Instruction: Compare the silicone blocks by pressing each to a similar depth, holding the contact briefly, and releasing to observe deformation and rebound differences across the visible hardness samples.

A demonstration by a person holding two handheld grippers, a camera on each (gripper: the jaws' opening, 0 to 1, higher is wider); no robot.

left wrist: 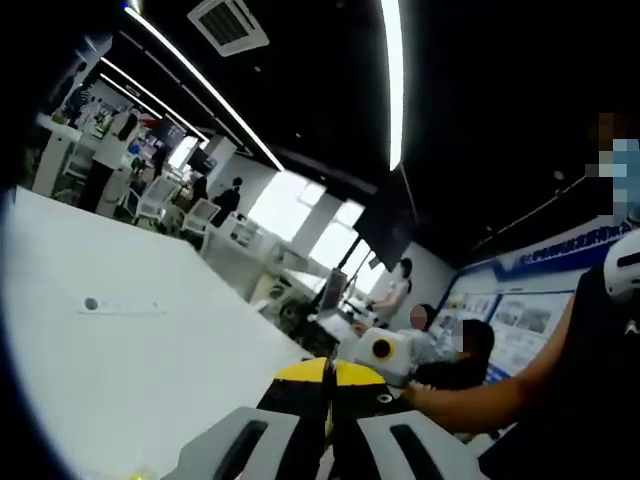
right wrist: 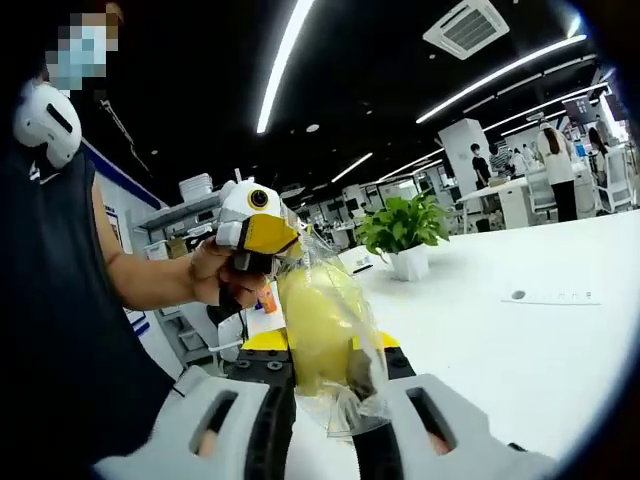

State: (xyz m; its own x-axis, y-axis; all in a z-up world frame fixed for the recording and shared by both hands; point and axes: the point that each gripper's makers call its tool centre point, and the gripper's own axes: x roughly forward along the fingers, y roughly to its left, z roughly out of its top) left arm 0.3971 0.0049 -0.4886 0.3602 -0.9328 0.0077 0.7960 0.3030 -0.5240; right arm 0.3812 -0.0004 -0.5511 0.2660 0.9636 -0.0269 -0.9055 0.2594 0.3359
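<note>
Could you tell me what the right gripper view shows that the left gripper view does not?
Right gripper view: a clear bag holding a yellow block, gripped by the right tongs, plus a potted plant. Left gripper view: seated people beside wall posters. Both: the white table with a paper strip on it.

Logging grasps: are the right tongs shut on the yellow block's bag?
Shut. In the right gripper view, the right tongs pinch the clear bag holding the yellow block.
</note>
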